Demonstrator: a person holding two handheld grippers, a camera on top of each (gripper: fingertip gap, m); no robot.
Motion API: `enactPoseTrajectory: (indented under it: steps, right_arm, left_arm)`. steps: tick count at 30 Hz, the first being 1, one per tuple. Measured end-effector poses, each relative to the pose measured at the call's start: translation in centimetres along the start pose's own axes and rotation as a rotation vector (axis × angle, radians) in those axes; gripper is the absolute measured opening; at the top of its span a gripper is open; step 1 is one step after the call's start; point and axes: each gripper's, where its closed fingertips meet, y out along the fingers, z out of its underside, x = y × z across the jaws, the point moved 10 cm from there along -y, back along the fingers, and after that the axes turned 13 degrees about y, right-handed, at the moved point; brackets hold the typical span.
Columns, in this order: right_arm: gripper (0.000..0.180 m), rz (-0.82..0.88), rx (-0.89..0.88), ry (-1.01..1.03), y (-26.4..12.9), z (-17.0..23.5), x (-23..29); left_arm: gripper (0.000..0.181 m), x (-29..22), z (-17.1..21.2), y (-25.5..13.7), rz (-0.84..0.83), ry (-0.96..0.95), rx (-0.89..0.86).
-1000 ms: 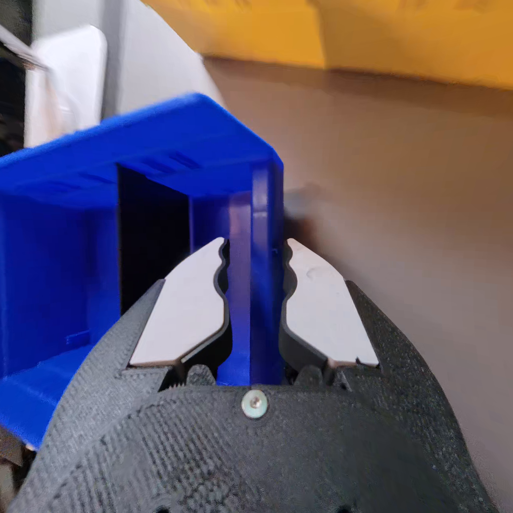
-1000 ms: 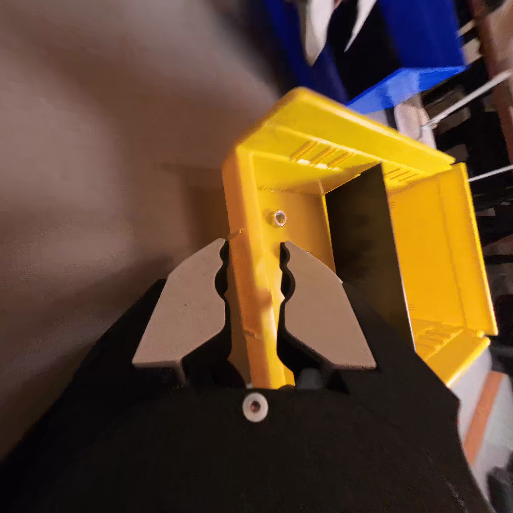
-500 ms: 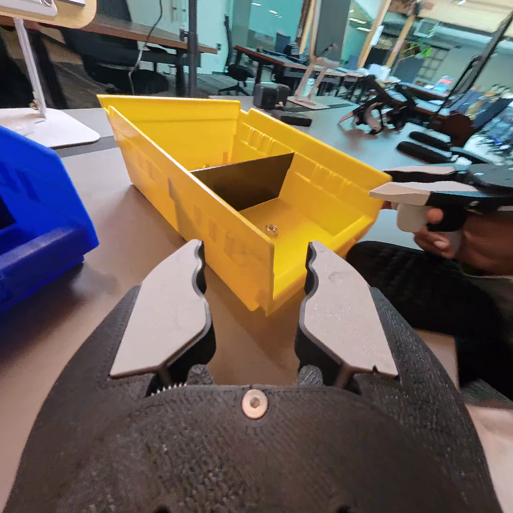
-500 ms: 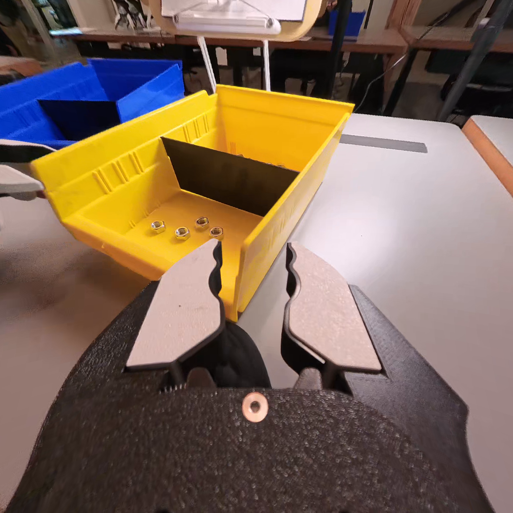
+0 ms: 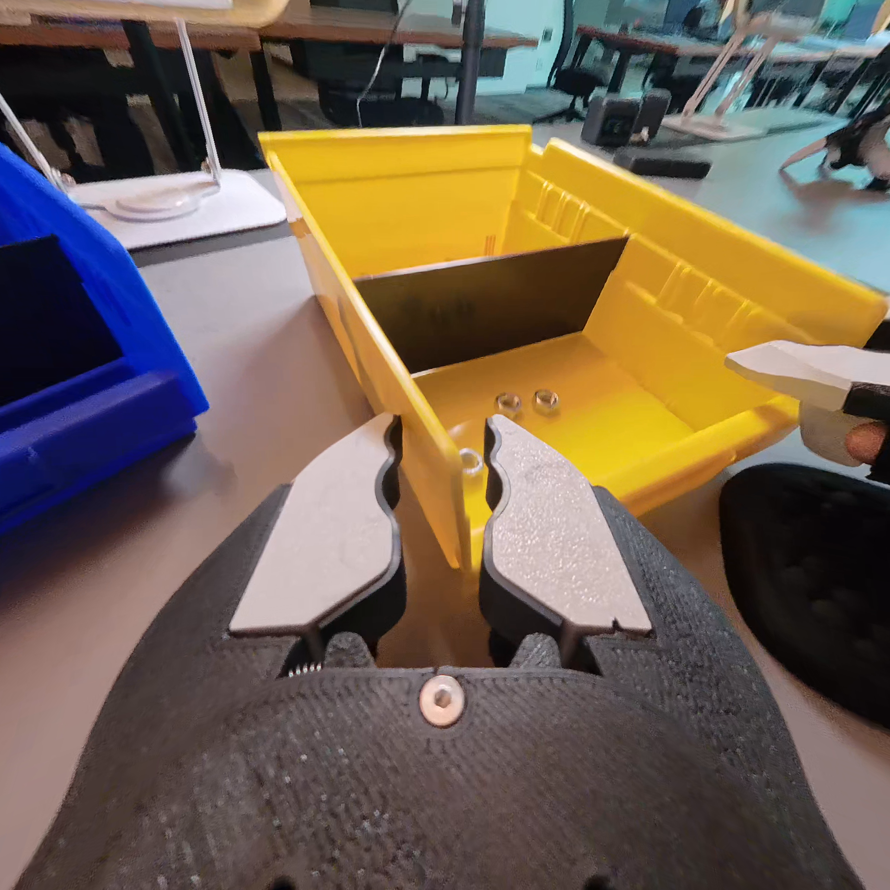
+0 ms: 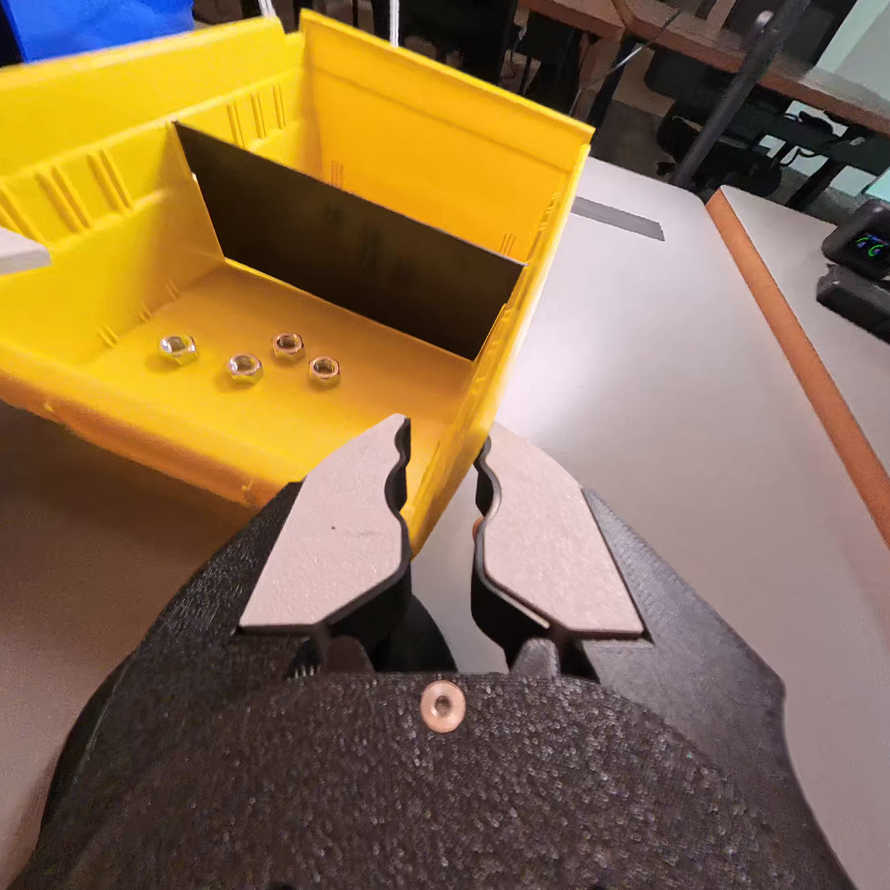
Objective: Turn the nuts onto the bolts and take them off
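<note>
- Far left in the left wrist view: blue bin (image 5: 91,385) on the desk (image 5: 250,366), well apart from the nuts.
- Left hand-held gripper (image 5: 440,433): spread, straddling the yellow bin's (image 5: 409,202) near-left wall without pinching it.
- Four nuts (image 6: 245,368) lying flat and loose in the front compartment, ahead of the black divider (image 6: 346,255); no bolts visible.
- Small, hard, smooth metal, likely light and prone to sliding; best pinched across opposite flats.
- Right hand-held gripper (image 6: 443,440): spread, straddling the bin's right wall, empty.
</note>
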Motion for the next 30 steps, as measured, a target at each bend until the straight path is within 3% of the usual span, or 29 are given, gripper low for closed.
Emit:
enactPoseTrajectory:
  steps: [9, 14, 24, 30]
  right_arm:
    - [0.008, 0.036, -0.047, 0.035, -0.5, -0.4, 0.3]
    - [0.007, 0.005, -0.138, 0.061, -2.2, -2.8, 1.4]
    - [0.009, -0.198, -0.372, 0.029, -5.7, -11.9, 9.6]
    - [0.009, -0.391, -0.463, -0.012, -6.2, -16.6, 17.0]
  left_arm:
    - [0.018, 0.6, 0.2, 0.2, -0.025, 0.037, 0.032]
    - [0.013, 1.9, -2.1, -2.0, -0.046, 0.09, -0.025]
    - [0.011, 8.5, -8.2, -13.3, -0.229, 0.097, -0.207]
    - [0.011, 13.0, -9.0, -21.7, -0.39, 0.068, -0.287]
